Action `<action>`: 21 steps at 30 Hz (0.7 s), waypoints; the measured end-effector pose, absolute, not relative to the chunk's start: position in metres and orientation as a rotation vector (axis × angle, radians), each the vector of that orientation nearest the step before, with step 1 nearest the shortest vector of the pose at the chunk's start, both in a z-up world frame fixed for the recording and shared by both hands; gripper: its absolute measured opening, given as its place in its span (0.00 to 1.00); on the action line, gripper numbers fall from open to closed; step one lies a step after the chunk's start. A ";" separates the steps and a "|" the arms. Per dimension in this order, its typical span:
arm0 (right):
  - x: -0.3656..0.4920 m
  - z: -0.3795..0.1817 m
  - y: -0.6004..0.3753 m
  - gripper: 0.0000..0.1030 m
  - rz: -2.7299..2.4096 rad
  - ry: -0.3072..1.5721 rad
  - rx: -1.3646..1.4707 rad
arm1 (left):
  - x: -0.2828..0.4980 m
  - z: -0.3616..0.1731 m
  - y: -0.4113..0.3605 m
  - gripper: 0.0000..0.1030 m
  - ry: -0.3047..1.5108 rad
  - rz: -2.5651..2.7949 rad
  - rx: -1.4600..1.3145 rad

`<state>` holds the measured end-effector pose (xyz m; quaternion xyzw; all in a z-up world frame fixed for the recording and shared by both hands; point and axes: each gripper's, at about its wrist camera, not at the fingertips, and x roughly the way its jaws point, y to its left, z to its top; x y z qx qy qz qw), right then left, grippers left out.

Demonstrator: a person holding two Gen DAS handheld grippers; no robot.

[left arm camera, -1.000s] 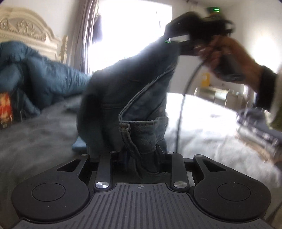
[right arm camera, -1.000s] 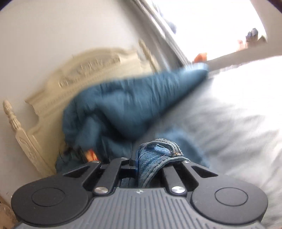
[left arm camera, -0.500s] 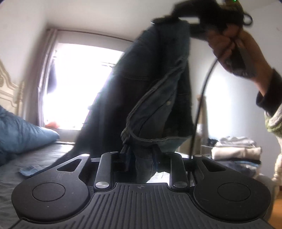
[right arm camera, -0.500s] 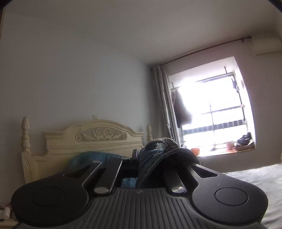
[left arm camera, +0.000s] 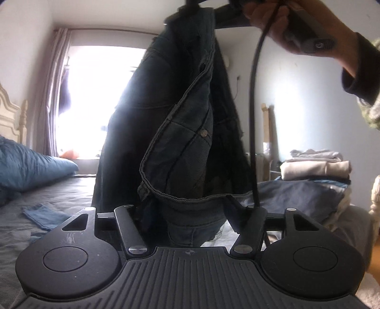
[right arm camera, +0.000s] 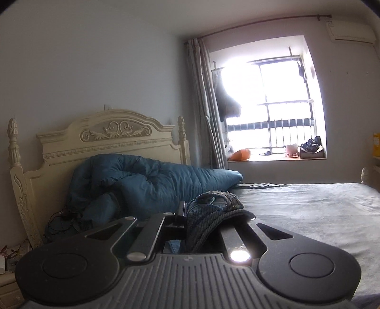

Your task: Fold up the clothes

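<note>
Through my left wrist camera, my left gripper (left arm camera: 190,211) is clamped on the lower waistband edge of a pair of dark blue denim jeans (left arm camera: 180,123), which hang straight ahead of it and rise above it. At the top of that view, up and to the right of my left gripper, my right hand (left arm camera: 296,26) holds my right gripper (left arm camera: 197,4), which pinches the upper end of the jeans; a black cable (left arm camera: 254,95) drops from it. Beyond and to the right sits a stack of folded pale clothes (left arm camera: 315,166). To the left lies a rumpled blue quilt (left arm camera: 26,166) on the grey bed (left arm camera: 59,190).

Through my right wrist camera, my right gripper is clamped on a bunched fold of the jeans (right arm camera: 209,214) draped over its fingers. Ahead and left, the blue quilt leans against a cream carved wooden headboard (right arm camera: 106,140).
</note>
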<state>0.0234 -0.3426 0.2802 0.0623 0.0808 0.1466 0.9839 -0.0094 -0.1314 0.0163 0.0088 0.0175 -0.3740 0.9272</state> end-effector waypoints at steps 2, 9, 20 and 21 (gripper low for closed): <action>0.018 0.284 -0.348 0.06 0.301 0.160 0.145 | -0.007 0.018 -0.128 0.53 0.031 -0.766 -0.012; -0.001 0.292 -0.406 0.06 0.243 0.081 0.250 | -0.004 0.035 -0.128 0.18 0.009 -0.755 -0.090; -0.102 0.350 -0.492 0.06 0.075 -0.216 0.250 | -0.046 0.119 -0.138 0.16 -0.271 -0.983 -0.209; -0.103 0.352 -0.491 0.06 0.058 -0.210 0.226 | -0.047 0.116 -0.138 0.16 -0.267 -0.999 -0.222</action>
